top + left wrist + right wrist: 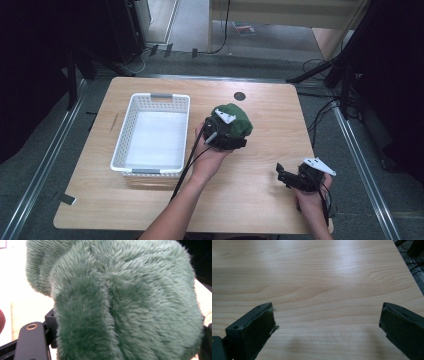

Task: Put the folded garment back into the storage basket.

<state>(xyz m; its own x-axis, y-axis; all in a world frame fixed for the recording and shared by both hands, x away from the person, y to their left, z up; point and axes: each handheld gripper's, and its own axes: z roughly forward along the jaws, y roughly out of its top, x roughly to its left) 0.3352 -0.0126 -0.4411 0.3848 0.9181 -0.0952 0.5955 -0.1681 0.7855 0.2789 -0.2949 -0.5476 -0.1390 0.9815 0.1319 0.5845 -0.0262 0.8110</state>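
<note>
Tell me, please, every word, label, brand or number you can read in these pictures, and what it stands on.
No text can be read.
The flat item on the floor beyond the table may bear print, but it is too small and blurred.
The white basket, the green plush and both tools show no lettering.

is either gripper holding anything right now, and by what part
The left gripper holds the green plush item, its jaws either side of the furry bulk; the exact part cannot be told. The right gripper is open, holding nothing.

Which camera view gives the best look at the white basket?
The high view: the whole white basket sits empty on the table's left. The left gripper view has green plush up close; the right gripper view faces bare tabletop.
</note>
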